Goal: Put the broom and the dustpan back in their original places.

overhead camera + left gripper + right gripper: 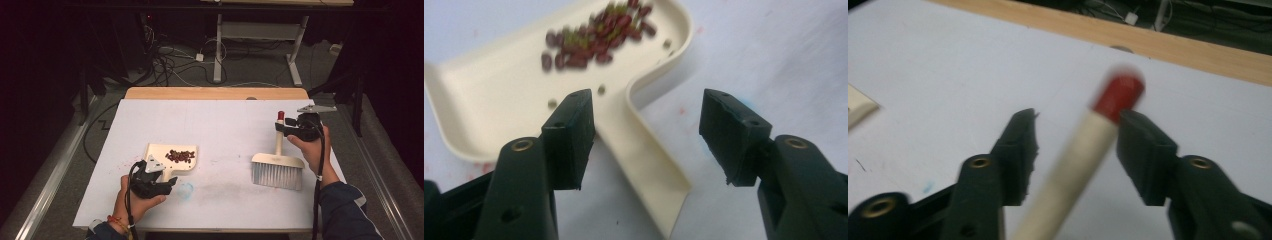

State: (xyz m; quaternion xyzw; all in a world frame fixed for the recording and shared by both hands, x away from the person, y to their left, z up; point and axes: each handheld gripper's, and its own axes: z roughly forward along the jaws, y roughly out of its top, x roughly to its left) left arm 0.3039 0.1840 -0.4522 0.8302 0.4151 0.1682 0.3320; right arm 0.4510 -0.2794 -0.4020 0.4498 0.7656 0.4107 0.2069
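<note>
The sweeping job looks almost done. The red beans (180,156) sit in a little heap inside the cream dustpan (159,151), which lies flat on the white table (220,125). I see no beans out on the table, only some faint red and blue smudges near the pan.

The left gripper (171,183) is at the dustpan's handle (644,160). Its jaws stand apart, one on each side of the handle, and they do not squeeze it. So the pan just rests there.

The right gripper (281,127) is by the top of the brush (278,170). The brush stick (1073,170) with its red tip (1118,96) is between the jaws. They stand open, and one jaw is very near the red tip. I think the brush is let go. Its bristles rest on the table, well apart from the pan.

What may be left is to lift the pan and tip the beans out somewhere. No bin or bowl is close by.

Behind the table are wires (170,60) on the floor and desk legs (218,50). Nothing is in the way.
</note>
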